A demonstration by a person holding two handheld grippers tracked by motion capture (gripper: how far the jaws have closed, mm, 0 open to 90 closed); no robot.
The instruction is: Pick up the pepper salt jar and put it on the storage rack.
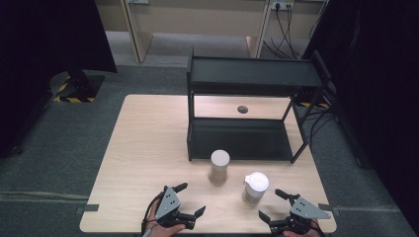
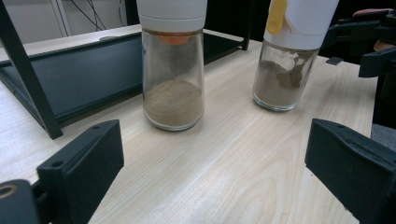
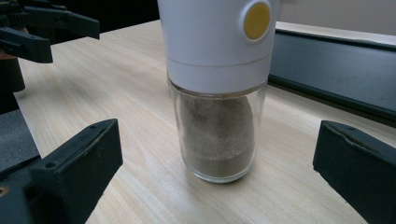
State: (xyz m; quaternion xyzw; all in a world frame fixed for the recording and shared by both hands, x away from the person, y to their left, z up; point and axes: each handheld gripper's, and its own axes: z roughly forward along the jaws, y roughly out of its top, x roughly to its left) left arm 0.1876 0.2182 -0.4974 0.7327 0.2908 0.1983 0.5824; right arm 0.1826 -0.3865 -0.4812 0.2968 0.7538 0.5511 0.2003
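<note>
Two glass spice jars with white caps and brown powder stand on the wooden table [image 1: 148, 148]. The left jar [image 1: 219, 167] [image 2: 173, 84] has a plain cap. The right jar [image 1: 255, 188] [image 2: 285, 70] [image 3: 217, 93] has a yellow button on its cap. My left gripper [image 1: 191, 199] [image 2: 215, 172] is open near the front edge, with both jars a little ahead of it. My right gripper [image 1: 271, 204] [image 3: 217, 140] is open too, its jaws wide apart just short of the right jar. Neither gripper touches a jar.
A black two-level metal rack [image 1: 247, 74] [image 2: 70, 79] [image 3: 336, 60] stands behind the jars at the table's far right. A round cable hole [image 1: 242, 109] sits in the tabletop behind it. Grey carpet surrounds the table. The other gripper [image 3: 46, 28] appears at the upper left of the right gripper view.
</note>
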